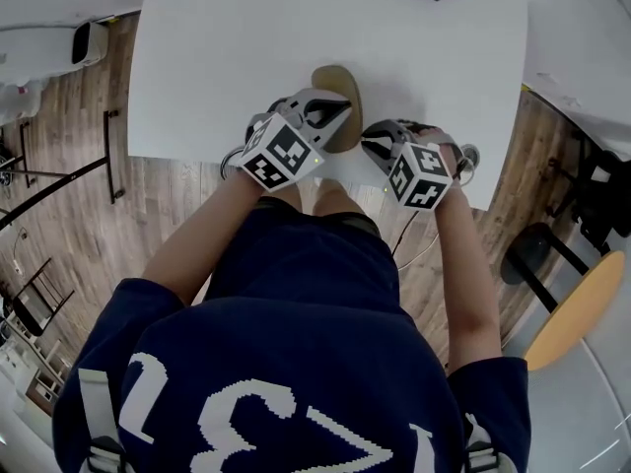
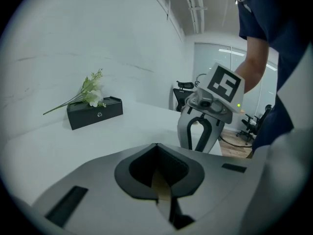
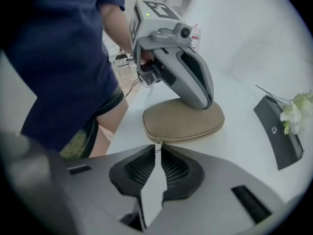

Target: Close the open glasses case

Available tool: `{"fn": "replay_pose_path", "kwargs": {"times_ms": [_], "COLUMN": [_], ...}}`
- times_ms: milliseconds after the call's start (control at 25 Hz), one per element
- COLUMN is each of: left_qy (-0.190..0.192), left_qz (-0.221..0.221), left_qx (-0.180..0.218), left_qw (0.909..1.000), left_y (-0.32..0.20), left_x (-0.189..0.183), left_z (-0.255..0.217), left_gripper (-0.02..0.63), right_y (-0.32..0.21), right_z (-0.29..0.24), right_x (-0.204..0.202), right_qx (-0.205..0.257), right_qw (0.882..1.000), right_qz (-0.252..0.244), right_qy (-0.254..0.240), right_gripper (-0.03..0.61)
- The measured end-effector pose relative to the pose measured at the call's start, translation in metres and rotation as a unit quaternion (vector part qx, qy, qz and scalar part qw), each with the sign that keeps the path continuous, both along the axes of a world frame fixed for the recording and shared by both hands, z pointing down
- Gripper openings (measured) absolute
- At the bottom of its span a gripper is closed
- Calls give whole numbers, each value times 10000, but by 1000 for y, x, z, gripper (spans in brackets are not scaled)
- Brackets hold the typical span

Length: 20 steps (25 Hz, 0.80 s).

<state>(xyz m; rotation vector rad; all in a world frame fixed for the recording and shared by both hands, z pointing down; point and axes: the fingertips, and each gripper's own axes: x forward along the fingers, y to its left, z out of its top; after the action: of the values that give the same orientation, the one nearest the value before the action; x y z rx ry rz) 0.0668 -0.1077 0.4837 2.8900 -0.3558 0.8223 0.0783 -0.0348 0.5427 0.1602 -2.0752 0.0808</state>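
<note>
The tan oval fabric glasses case (image 3: 183, 124) lies flat on the white worktop (image 3: 244, 151), close to its front edge. The left gripper (image 3: 201, 102) rests its tips on the lid from above. Its jaws stand only a slit apart and clamp nothing. The right gripper (image 3: 157, 148) points down at the near end of the case, jaws also narrowly apart. The small zip pull (image 3: 157, 150) sits just at their tips, and the pads do not seem to press it. The seam looks almost shut. To finish well, I think the lid should be pressed flat, the pull taken squarely, then drawn along the seam without lifting the case.
</note>
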Motion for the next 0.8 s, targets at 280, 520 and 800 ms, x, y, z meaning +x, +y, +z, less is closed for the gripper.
{"fn": "replay_pose_path", "kwargs": {"times_ms": [280, 520, 800], "left_qy": [159, 297, 455], "left_qz": [-375, -486, -499], "left_qx": [132, 220, 127], "left_qw": [9991, 9981, 9976], "left_y": [-1, 0, 1], "left_x": [-18, -14, -14], "left_z": [-2, 0, 1], "left_gripper": [12, 12, 12], "right_y": [5, -2, -46], "right_z": [-6, -2, -3], "right_x": [-27, -19, -3], "right_qx": [-421, -498, 25], "right_qw": [9762, 9741, 9698], "right_qz": [1893, 2028, 2347], "right_qy": [-976, -864, -655], "right_gripper": [21, 21, 20]}}
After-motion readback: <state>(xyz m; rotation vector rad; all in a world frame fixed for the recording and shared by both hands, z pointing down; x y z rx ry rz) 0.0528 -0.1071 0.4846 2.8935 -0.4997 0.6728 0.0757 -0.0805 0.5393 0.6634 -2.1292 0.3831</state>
